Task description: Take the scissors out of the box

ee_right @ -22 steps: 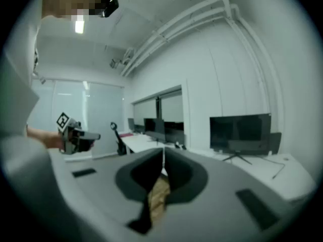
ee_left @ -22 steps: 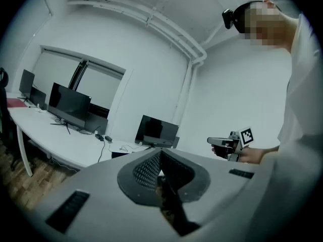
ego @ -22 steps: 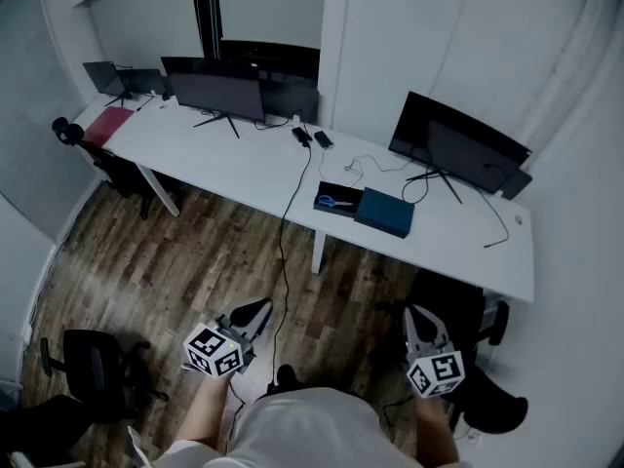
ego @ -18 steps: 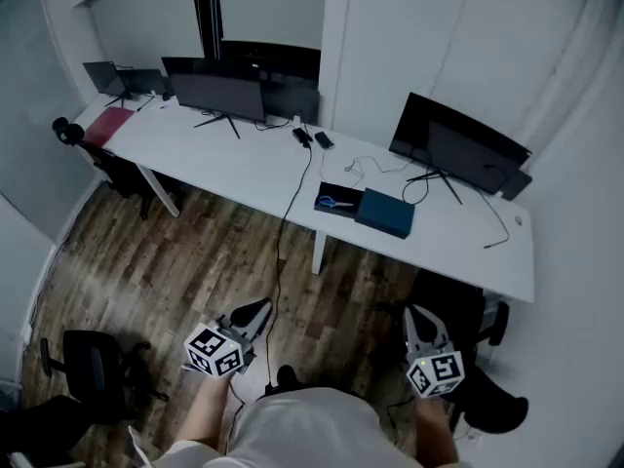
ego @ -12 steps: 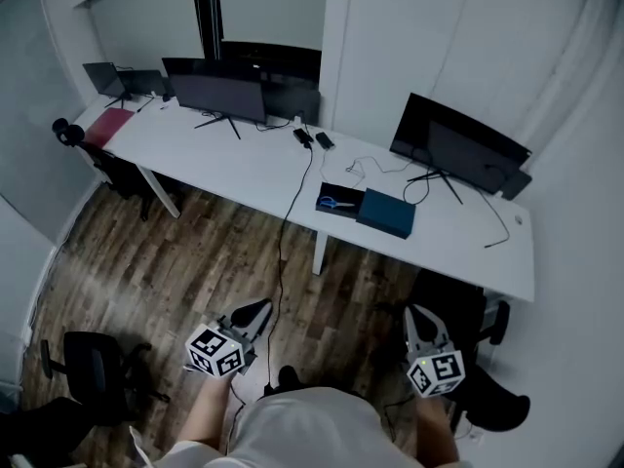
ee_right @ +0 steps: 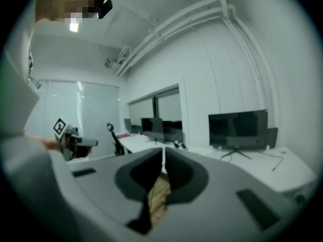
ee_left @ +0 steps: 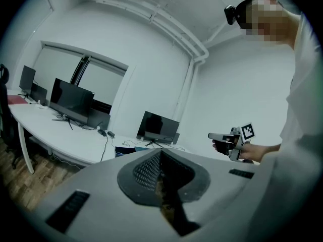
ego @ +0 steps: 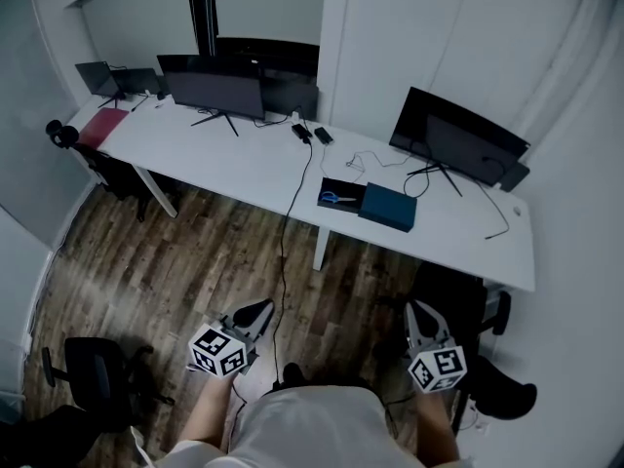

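Little has moved: left gripper and right gripper, low in frame, stay closed and empty, so approaching the upper-centre box and opening over the scissors seems best.

The long white table ran along the wall on white legs. At its far left end stood a small dark screen, with a flat maroon sheet lying near it at the front edge. Further along stood a wide dark monitor, and well to the right a second monitor. Between them lay two small dark devices side by side, and a black cable ran from there over the front edge. Near that edge sat an open black box, touching a dark teal box on its right. A thin cable lay towards the right end.
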Available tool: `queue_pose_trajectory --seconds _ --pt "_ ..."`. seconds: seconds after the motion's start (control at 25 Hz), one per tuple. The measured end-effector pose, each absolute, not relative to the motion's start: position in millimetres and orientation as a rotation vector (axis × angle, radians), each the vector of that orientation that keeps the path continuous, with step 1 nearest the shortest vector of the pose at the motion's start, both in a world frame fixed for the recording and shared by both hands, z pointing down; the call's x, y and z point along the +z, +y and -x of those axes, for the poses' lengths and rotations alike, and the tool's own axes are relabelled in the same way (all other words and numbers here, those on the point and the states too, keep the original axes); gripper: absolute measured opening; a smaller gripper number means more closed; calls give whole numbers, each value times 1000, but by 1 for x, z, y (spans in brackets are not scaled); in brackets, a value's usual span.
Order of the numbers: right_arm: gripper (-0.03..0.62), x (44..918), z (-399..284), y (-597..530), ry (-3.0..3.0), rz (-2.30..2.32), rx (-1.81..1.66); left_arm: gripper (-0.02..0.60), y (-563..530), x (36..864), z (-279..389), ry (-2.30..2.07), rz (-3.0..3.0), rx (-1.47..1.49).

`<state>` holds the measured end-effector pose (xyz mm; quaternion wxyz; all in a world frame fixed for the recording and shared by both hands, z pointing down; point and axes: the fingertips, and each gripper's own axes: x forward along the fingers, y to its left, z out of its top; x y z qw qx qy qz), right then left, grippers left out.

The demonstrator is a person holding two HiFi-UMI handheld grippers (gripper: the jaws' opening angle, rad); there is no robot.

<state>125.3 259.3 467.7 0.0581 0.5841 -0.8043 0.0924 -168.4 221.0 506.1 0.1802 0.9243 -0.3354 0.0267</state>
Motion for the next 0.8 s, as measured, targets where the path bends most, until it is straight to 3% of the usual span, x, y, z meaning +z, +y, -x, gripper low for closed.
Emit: queue_pose_trajectory --seconds 0.8 --pt "35 492 -99 207 -2445 -1712 337 31 174 524 186 -984 -2576 107"
